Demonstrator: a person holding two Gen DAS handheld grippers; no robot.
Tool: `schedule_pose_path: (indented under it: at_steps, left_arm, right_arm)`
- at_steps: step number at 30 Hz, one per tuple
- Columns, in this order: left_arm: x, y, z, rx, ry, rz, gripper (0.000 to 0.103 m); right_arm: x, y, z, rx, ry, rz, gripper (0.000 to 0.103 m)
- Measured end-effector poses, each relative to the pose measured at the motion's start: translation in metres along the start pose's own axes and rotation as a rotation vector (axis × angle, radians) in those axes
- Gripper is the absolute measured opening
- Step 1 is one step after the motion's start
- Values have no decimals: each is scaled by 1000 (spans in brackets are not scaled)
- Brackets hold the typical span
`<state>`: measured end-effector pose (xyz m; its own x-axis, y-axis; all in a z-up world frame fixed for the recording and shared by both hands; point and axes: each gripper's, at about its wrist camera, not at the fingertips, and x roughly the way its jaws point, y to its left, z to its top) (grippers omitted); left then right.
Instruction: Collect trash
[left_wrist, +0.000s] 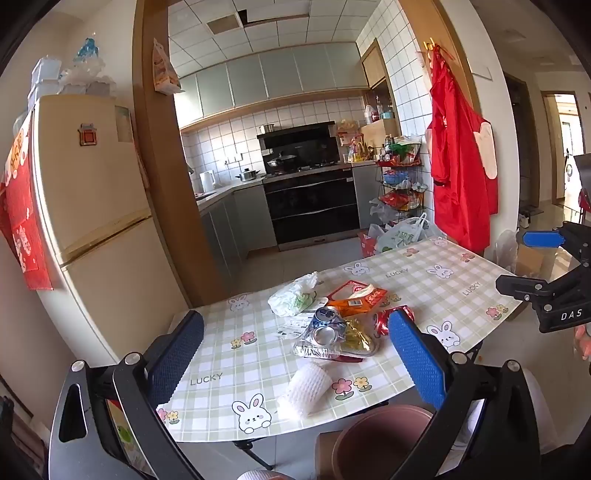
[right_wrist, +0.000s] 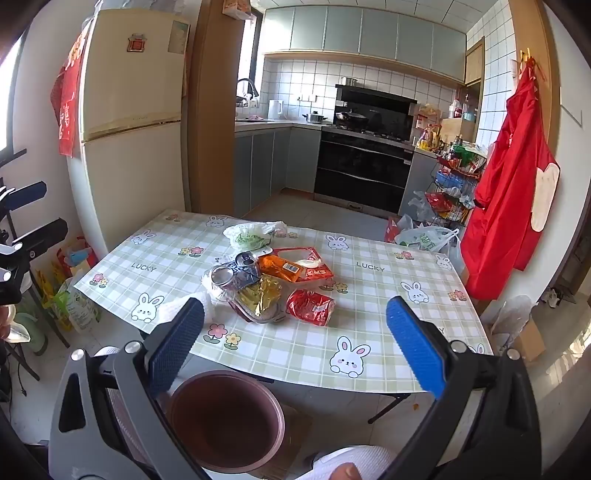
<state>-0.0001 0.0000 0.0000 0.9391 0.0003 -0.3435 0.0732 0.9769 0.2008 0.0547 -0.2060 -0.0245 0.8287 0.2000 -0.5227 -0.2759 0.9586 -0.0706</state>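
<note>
I hold my left gripper above the near edge of the table, its two blue-padded fingers spread wide with nothing between them. My right gripper hangs the same way over the near side, fingers wide apart and empty. The trash lies in a loose heap near the middle of the checked rabbit-print tablecloth. At the far side of the heap sits a crumpled white plastic bag with something green inside. Just in front of it lie two crushed drink cans, touching each other, and beside them an orange snack wrapper resting on a red-rimmed packet. A gold foil wrapper sits in a clear tray at the near side of the heap, and a crumpled red wrapper lies just to its right on the cloth. A white foam net sleeve lies apart from the heap, near the table's front edge. Below that edge, on the floor side, stands a round brown bin, open at the top and dark inside. Behind the table stand a cream fridge and the kitchen stove, and a red garment hangs on the wall to the right.
</note>
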Motion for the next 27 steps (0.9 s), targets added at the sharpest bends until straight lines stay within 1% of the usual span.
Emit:
schedule_pose_path:
  at_steps: [8, 12, 16, 27]
  left_arm:
    - [-4, 2, -2, 5, -1, -9, 98]
    - [0, -1, -1, 8, 10, -1, 98]
    - [4, 0, -6, 9, 12, -3, 98]
    - [-1, -2, -2, 22, 19, -3, 98]
  right_arm:
    - [-1, -2, 0, 2, -7, -2, 97]
    - [2, -3, -3, 2, -6, -2, 97]
    - [3, -6, -3, 5, -8, -4, 97]
    - [-5, -6, 0, 6, -10, -9, 97]
